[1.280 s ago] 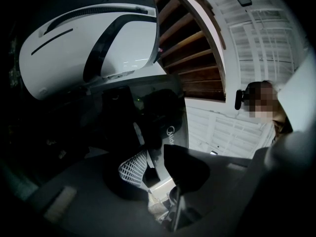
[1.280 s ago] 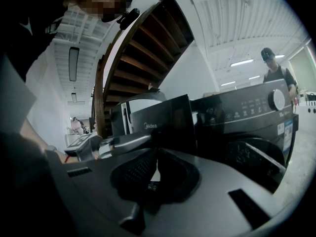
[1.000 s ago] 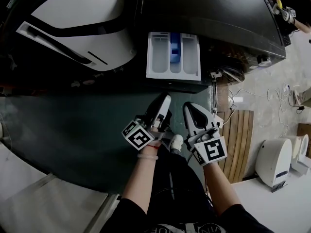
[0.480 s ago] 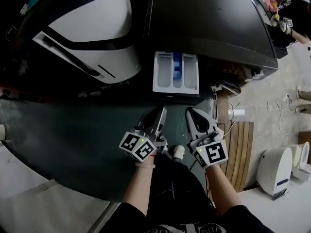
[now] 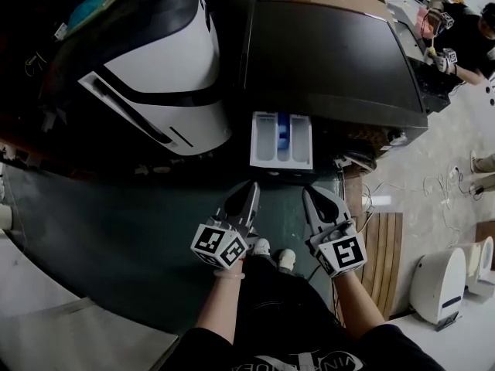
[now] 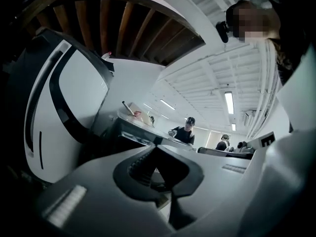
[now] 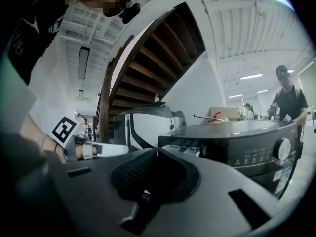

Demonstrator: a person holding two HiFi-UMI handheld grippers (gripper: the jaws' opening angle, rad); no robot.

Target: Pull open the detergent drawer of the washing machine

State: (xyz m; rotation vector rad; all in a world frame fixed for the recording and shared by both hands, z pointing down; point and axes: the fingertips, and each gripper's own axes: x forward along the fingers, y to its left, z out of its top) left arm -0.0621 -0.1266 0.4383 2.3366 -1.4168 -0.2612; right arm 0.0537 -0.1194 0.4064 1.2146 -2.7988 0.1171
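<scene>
The dark washing machine stands ahead of me with its white detergent drawer pulled out; a blue insert sits in the drawer's middle compartment. My left gripper hovers just in front of the drawer's left corner, shut and empty, clear of the drawer. My right gripper hangs beside it, below the drawer's right corner, also shut on nothing. In the right gripper view the jaws meet at the tips, with the washing machine beyond. In the left gripper view the gripper has its jaws closed too.
A large white-and-black appliance stands left of the washer. Wooden slats and loose cables lie on the floor at the right, with white devices further right. People work at a bench at the back right.
Both grippers have risen and drawn back from the open drawer. The left gripper has rolled, so its marker cube shows a different face. The drawer stays pulled out.
</scene>
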